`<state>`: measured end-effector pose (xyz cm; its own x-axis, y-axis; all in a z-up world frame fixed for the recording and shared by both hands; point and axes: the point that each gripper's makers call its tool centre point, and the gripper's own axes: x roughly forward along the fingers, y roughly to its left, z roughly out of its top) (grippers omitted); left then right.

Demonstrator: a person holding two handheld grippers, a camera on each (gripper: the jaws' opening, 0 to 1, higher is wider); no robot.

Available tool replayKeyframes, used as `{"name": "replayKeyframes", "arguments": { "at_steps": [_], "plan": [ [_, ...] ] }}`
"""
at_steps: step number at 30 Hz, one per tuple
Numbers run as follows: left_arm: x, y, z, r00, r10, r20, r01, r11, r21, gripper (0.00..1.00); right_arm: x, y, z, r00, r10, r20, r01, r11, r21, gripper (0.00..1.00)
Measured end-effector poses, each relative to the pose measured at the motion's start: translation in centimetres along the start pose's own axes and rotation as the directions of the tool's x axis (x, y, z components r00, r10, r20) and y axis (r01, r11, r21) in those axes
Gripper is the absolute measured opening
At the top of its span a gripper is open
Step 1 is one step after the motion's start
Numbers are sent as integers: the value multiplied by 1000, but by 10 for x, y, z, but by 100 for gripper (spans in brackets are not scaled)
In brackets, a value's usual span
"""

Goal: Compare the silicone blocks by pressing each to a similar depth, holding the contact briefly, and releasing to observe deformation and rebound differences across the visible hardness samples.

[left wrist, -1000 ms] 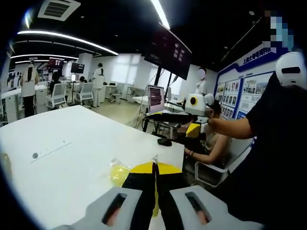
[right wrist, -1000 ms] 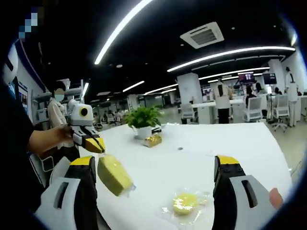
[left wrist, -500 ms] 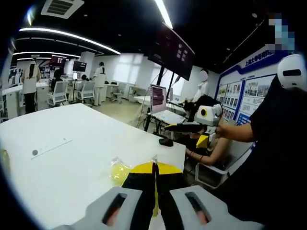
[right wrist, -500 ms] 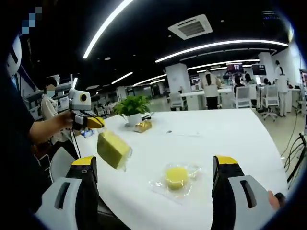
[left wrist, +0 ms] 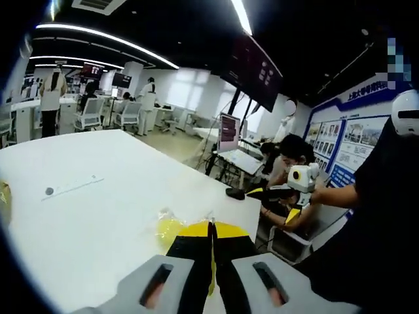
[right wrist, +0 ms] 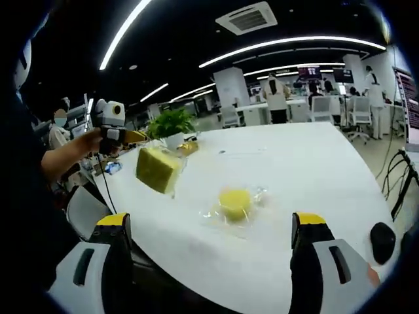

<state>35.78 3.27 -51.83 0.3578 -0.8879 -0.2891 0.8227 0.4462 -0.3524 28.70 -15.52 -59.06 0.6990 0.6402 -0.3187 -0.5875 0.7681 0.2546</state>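
Note:
A yellow silicone block (right wrist: 157, 169) in a clear bag hangs in the air over the white table (right wrist: 301, 163). My left gripper (right wrist: 124, 136), held by a hand, is shut on the bag's top. In the left gripper view the same block (left wrist: 169, 229) shows just left of my left gripper (left wrist: 211, 226), whose jaws are pressed together. A round yellow silicone sample (right wrist: 234, 203) in a clear bag lies on the table ahead of my right gripper (right wrist: 210, 221), which is open and holds nothing. The right gripper (left wrist: 268, 191) hovers off the table's far edge.
A potted plant (right wrist: 169, 124) and a gold-wrapped item (right wrist: 190, 147) stand at the table's far end. A black mouse (left wrist: 234, 193) lies near the table corner. A seated person (left wrist: 288, 160) and a monitor (left wrist: 229, 131) are beyond the table (left wrist: 98, 216).
The right gripper has dropped lower and further from the left one. In the right gripper view the held block and the round sample sit higher. Neither gripper's jaws have changed.

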Motion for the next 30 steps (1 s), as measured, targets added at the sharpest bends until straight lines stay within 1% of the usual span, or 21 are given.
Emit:
{"name": "replayKeyframes", "arguments": {
  "at_steps": [2,6,11,13,14,16,17,19,21,24,26,27,28,30],
  "plan": [
    [2,3,-2,1000,6,-1,-6,1000,-14,0,-2,-4,-3,1000,-7,2,7,1000,10,94],
    [6,8,-8,1000,11,-6,-11,999,-38,0,-3,-7,-7,1000,-13,-18,13,1000,15,94],
    [13,14,-24,1000,18,-24,-19,997,-73,0,-6,-9,-4,1000,-18,-2,18,1000,17,93],
    [16,18,-33,999,16,-37,-19,996,-92,0,-6,-10,-5,1000,-21,-8,21,1000,19,93],
    [17,20,-35,999,17,-37,-20,996,-85,0,-6,-10,-7,1000,-18,-14,19,1000,20,93],
    [19,26,-45,998,15,-56,-22,991,-132,0,-7,-11,-8,1000,-19,-19,20,1000,22,93],
    [20,32,-47,998,29,-49,-35,991,-129,0,-8,-12,-8,1000,-20,-18,21,1000,22,93],
    [19,41,-54,997,48,-62,-58,985,-161,0,-9,-13,-8,999,-29,-20,30,999,22,93],
    [19,43,-57,997,52,-60,-62,983,-175,0,-10,-14,-8,999,-31,-16,31,999,23,92],
    [19,39,-62,997,48,-67,-59,982,-177,0,-11,-13,-9,999,-36,-19,36,999,24,92],
    [20,36,-62,997,40,-62,-50,983,-179,0,-10,-12,-9,999,-34,-17,34,999,29,92],
    [20,36,-62,997,40,-60,-50,982,-181,0,-10,-12,-10,999,-34,-22,34,999,28,91],
    [20,36,-62,998,40,-58,-50,981,-185,0,-9,-12,-14,999,-31,-42,32,999,25,91],
    [20,35,-63,998,37,-59,-47,982,-185,0,-9,-10,-14,999,-26,-43,27,999,21,91]
  ]
}}
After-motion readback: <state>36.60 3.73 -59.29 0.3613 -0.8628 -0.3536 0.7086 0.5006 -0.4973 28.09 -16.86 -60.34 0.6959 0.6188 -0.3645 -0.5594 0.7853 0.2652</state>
